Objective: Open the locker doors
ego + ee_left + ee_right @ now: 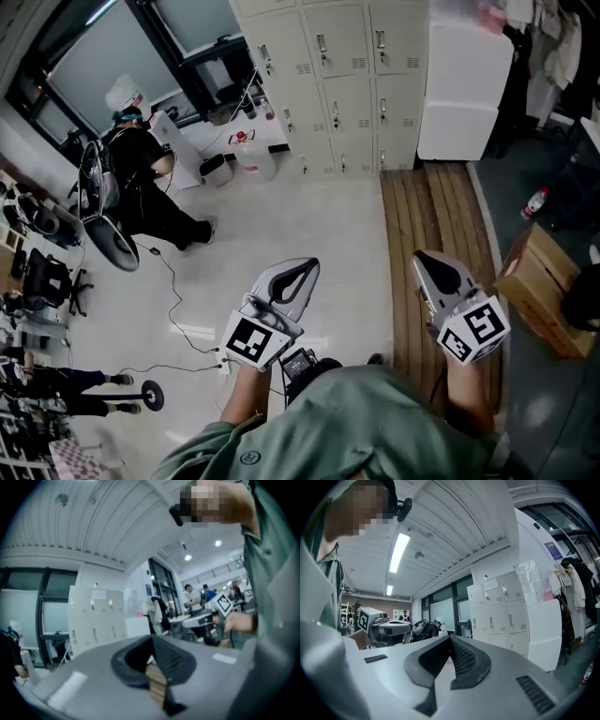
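Boxy, cream, vent-slotted lockers [339, 89]

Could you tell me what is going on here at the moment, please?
A person holds a gripper in each hand, both pointing towards the lockers across the room. The left gripper and right gripper are shut and empty. The locker doors in view look closed, and nothing touches them yet.

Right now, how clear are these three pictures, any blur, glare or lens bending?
Head view: sharp, evenly lit, the lockers lean from lens bending. Left gripper view: soft and blurred throughout, corners black. Right gripper view: crisp, the ceiling light glares, corners black.
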`<state>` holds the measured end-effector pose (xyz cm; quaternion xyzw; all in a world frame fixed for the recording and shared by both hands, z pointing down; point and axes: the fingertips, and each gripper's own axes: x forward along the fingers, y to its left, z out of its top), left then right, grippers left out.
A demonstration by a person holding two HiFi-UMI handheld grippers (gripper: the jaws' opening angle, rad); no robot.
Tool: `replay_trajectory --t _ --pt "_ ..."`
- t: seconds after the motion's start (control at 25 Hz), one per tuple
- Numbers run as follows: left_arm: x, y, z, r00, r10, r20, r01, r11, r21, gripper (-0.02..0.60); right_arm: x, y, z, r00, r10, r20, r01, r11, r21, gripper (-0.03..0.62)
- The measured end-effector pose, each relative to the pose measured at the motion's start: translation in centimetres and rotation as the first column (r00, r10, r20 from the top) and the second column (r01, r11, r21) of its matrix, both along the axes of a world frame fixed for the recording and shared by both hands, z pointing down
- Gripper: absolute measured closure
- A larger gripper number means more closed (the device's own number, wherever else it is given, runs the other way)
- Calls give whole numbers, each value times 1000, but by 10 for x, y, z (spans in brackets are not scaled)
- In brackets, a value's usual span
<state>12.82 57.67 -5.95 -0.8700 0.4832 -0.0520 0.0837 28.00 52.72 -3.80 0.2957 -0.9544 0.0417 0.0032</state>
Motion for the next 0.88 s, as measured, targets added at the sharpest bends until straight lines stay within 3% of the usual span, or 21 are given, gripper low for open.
replay_trajectory --t 0.24,0.36,0.48,0.68,0.88 --pt "-9 -41 22 996 -45 -71 44 999 -16 583 -5 -43 20 999 -16 -43 15 1000 -13 589" --pt "-23 -61 35 998 -33 -51 31 999 -44 583 -17 -58 30 999 -6 -40 5 1000 -26 589" --pt "-35 -100 20 999 13 -33 -14 999 -32 583 -27 -94 11 998 28 -56 -30 999 -30 589" --pt "-73 -152 5 995 29 -99 -24 998 54 583 -72 -143 0 996 30 -85 -27 999 39 589" --pt "-113 -187 2 994 82 -72 -78 996 49 583 -120 -177 -7 995 57 -81 -53 997 50 589"
